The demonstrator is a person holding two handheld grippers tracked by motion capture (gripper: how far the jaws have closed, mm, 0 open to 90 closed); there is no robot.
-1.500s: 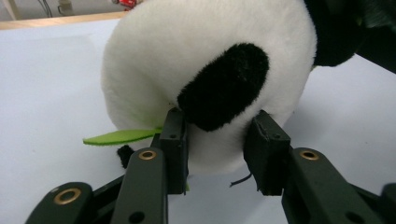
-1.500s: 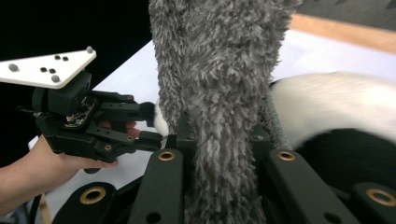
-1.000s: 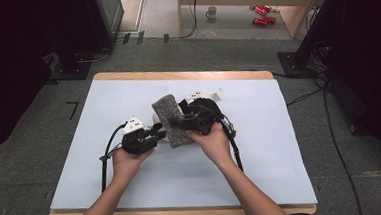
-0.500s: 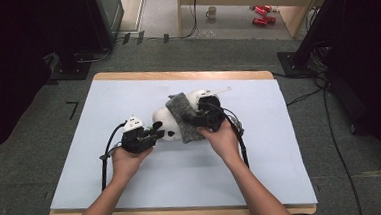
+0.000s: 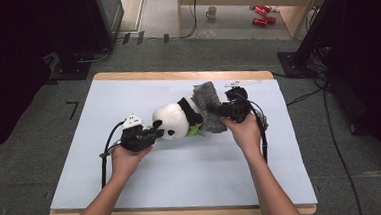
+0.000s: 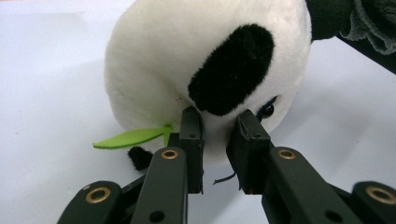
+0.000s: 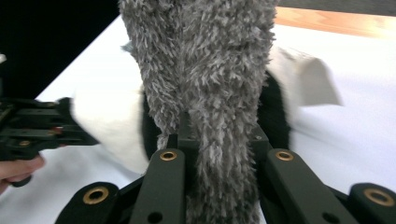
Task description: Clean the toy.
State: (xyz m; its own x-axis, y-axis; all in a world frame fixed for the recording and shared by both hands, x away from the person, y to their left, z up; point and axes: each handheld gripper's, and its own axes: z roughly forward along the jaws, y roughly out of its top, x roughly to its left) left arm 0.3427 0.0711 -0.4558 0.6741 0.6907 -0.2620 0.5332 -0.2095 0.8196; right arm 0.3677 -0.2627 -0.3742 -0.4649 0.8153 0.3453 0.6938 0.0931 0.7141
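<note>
A black-and-white panda plush (image 5: 172, 121) lies on its side in the middle of the pale blue mat (image 5: 183, 178). My left gripper (image 5: 156, 133) is shut on the panda's face; its jaws (image 6: 219, 135) pinch the white fur just below a black eye patch, beside a green felt leaf (image 6: 130, 138). A grey fuzzy cloth (image 5: 208, 109) covers the panda's far end. My right gripper (image 5: 223, 110) is shut on that cloth, and in the right gripper view the grey pile (image 7: 205, 60) runs down between its jaws (image 7: 217, 140), hiding the pads.
The mat lies on a wooden table whose rim (image 5: 176, 76) shows at the back. A small white item (image 5: 237, 83) lies near the back right of the mat. On the floor beyond are a mug (image 5: 211, 11), red objects (image 5: 260, 14) and black equipment stands (image 5: 76, 69).
My right gripper has moved to the right with the grey cloth, and the panda's white head and black arm have come out from under it. The left hand has stayed put.
</note>
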